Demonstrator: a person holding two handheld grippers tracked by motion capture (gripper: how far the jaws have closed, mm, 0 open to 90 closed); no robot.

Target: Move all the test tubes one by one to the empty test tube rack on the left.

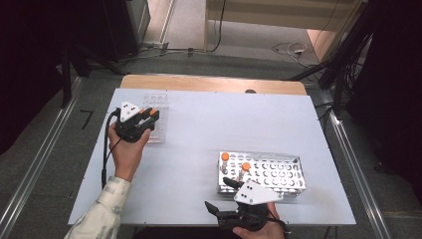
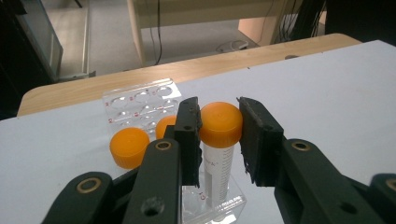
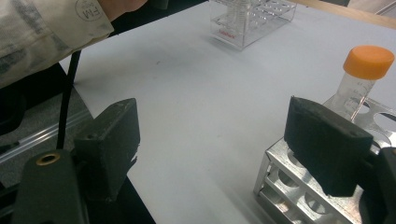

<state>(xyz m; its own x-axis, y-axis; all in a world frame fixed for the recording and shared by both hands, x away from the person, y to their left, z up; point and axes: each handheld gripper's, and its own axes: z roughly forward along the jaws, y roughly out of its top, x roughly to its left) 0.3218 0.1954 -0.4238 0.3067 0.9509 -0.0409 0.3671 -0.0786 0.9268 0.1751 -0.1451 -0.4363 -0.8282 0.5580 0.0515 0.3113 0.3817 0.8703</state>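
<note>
Over the far-left part of the white table, held in a hand from a pale patterned sleeve: the left gripper, jaws slightly apart around the orange cap of a centrifuge tube standing upright in a clear plastic rack. Left jaw touching the cap; right jaw just beside it, contact not clear, so a firm clamp cannot be told. Two more orange caps just left of that tube in the same clear rack, with empty round wells farther back. At the near-right edge of the table: the right gripper, jaws wide apart with nothing between them, bare tabletop showing in the gap. Just beyond its right jaw: a perforated metal tube rack, set near the table's near-right corner, carrying two orange-capped tubes at its left end, one tilted in the right gripper view. Well apart across the table: the two racks.
</note>
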